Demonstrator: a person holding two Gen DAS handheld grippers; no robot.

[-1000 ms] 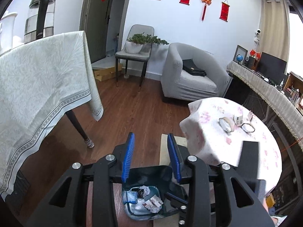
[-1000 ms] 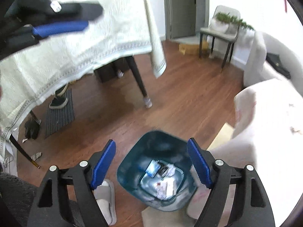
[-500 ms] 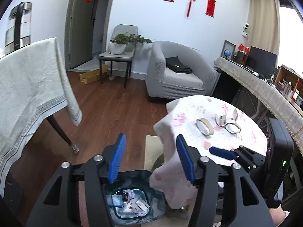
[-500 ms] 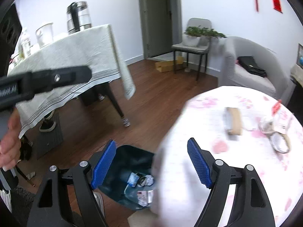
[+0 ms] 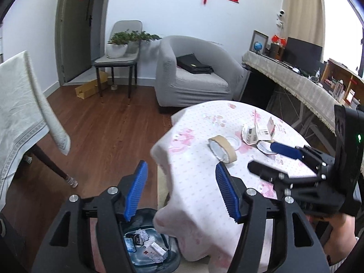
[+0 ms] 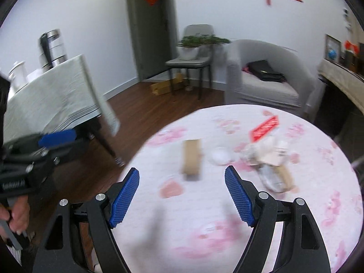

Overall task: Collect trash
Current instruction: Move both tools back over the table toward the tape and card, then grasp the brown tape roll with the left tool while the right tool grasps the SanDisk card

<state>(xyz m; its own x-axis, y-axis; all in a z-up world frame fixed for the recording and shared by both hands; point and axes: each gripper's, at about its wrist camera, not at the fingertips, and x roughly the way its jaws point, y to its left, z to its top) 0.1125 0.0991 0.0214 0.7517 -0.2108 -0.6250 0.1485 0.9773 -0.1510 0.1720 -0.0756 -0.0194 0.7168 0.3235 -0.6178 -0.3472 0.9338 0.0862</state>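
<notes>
The dark bin (image 5: 173, 259) stands on the floor by the round table and holds several crumpled papers and wrappers (image 5: 145, 246). My left gripper (image 5: 180, 166) hangs above it, jaws opening, nothing gripped; the draped tablecloth edge shows between them. On the pink flowered table (image 6: 227, 227) lie a brown tape roll (image 6: 192, 159), a white crumpled wad (image 6: 219, 155), a red packet (image 6: 265, 128) and a heap of cartons and wrappers (image 6: 270, 159). My right gripper (image 6: 182, 170) hovers open over the table, short of the roll. The left wrist view shows the roll (image 5: 221, 147), the cartons (image 5: 257, 132) and the right gripper (image 5: 266, 159).
A table with a pale cloth (image 5: 20, 113) stands to the left, its leg (image 5: 54, 168) on the wood floor. Behind are a grey armchair (image 5: 193, 75), a chair with a plant (image 5: 120, 52) and a long sideboard (image 5: 295, 79). A hand (image 6: 16, 213) holds the left gripper (image 6: 63, 142).
Both views swung from the bin on the floor to the round table. The left jaws widened. The right gripper rose over the tabletop and came into the left wrist view.
</notes>
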